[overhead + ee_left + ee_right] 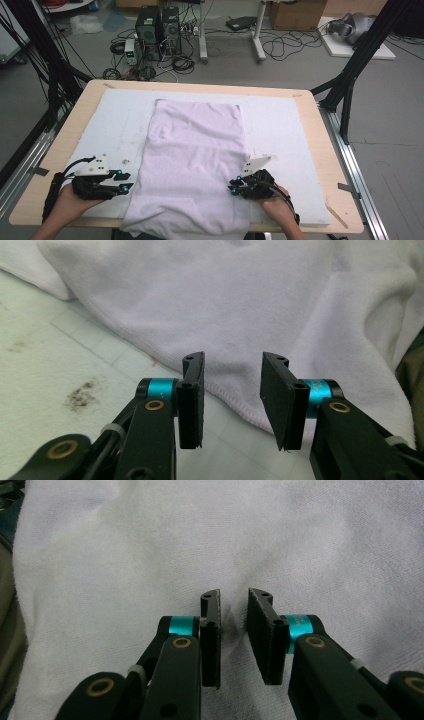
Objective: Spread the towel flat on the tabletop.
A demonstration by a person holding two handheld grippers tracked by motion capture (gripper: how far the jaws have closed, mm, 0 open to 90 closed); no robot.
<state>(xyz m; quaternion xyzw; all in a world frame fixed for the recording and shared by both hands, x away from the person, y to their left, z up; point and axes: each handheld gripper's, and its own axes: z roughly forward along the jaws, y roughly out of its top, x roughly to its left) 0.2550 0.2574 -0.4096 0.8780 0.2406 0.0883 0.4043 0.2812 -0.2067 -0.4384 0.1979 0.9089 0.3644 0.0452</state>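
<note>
A pale lilac towel [192, 160] lies flat along the middle of a white mat [280, 125], and its near end hangs over the table's front edge. My left gripper [127, 183] rests low on the mat at the towel's near left edge. Its jaws stand open, and the hemmed edge of the towel [235, 315] runs just past the tips of the left gripper [233, 361] with nothing pinched. My right gripper [234, 186] sits on the towel's near right edge. The right gripper [234, 596] has a narrow gap between its jaws, over the towel [150, 555], where a small crease lies.
The mat covers a wooden table [327, 150]. A dark stain [81, 395] marks the mat left of the left gripper. Black frame legs [350, 75] stand at both sides. Computer towers [157, 27], cables and boxes are on the floor beyond.
</note>
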